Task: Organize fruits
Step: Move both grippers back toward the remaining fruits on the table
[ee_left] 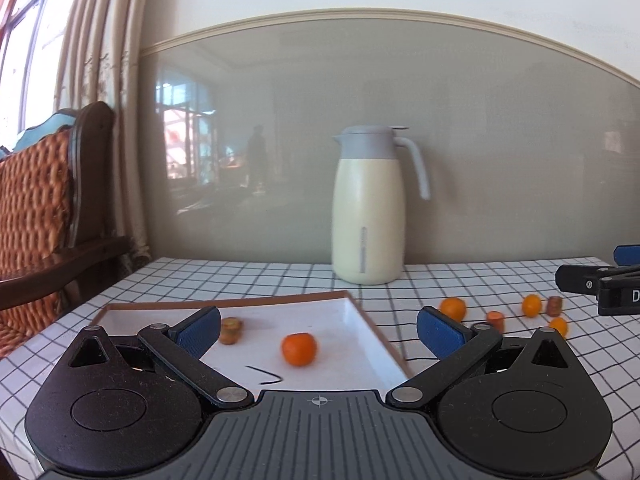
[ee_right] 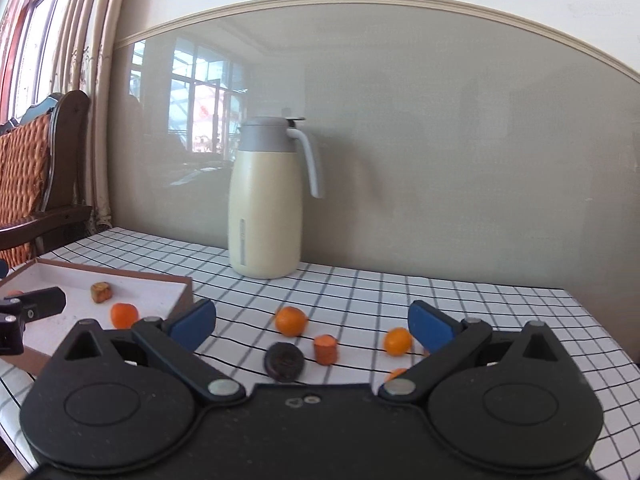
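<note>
A round, glossy orange (ee_left: pixel 299 349) is sitting in the white, brown-rimmed tray (ee_left: pixel 360 336), just ahead of the left claw (ee_left: pixel 320 330), gaping wide and empty. The right claw (ee_right: pixel 312 326), equally wide, is hovering over more oranges (ee_right: pixel 291 321), a carrot stub (ee_right: pixel 325 349) and a dark disc (ee_right: pixel 284 361) on the checked table (ee_right: pixel 480 308).

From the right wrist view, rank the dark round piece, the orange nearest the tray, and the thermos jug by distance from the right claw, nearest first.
1. Dark round piece, just ahead of the right claw, centre-left.
2. Orange, farther back on the cloth.
3. Thermos jug, by the wall.
</note>
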`<state>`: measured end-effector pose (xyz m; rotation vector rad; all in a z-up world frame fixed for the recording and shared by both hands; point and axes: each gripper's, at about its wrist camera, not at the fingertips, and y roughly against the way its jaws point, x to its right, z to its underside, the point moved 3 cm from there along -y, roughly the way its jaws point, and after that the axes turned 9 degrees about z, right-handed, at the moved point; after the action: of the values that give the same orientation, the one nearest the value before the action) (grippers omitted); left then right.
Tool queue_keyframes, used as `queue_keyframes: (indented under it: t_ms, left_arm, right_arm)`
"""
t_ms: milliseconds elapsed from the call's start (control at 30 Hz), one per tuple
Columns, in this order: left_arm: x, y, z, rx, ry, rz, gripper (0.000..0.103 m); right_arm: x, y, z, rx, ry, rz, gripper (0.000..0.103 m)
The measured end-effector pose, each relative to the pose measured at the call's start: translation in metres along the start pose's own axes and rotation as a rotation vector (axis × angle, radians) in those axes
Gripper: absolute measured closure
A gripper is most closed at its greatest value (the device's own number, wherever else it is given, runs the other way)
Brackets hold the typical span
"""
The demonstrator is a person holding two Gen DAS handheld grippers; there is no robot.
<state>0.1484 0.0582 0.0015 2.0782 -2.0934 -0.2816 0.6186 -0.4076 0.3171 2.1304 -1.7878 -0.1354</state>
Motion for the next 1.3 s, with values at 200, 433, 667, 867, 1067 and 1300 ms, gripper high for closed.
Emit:
queue_keyframes:
  t_ms: [200,433,667,867,1067,1300]
  left_arm:
    - [0.038,-0.012,0.001,-0.009,-0.03,0.068,0.0]
    - [0.076,-0.031,0.002,-0.031,-0.052,0.116,0.0]
    - [0.114,-0.055,0.006,-0.028,-0.112,0.145,0.0]
    - [0.127,-0.082,0.016,-0.084,-0.099,0.165,0.0]
    - [0.134,-0.109,0.017,-0.118,-0.098,0.178,0.0]
    - [0.135,-0.141,0.024,-0.201,-0.076,0.185,0.016]
  right_arm:
    - [0.027,0.003,0.013,-0.018,0.008,0.046,0.006]
    - [0.053,-0.002,0.023,-0.043,0.005,0.076,0.007]
    - [0.062,-0.021,0.033,-0.07,0.024,0.098,0.01]
    - [0.062,-0.046,0.044,-0.127,0.035,0.081,0.022]
    - [0.063,-0.071,0.049,-0.165,0.005,0.069,0.033]
    - [0.06,-0.092,0.055,-0.209,0.017,0.059,0.039]
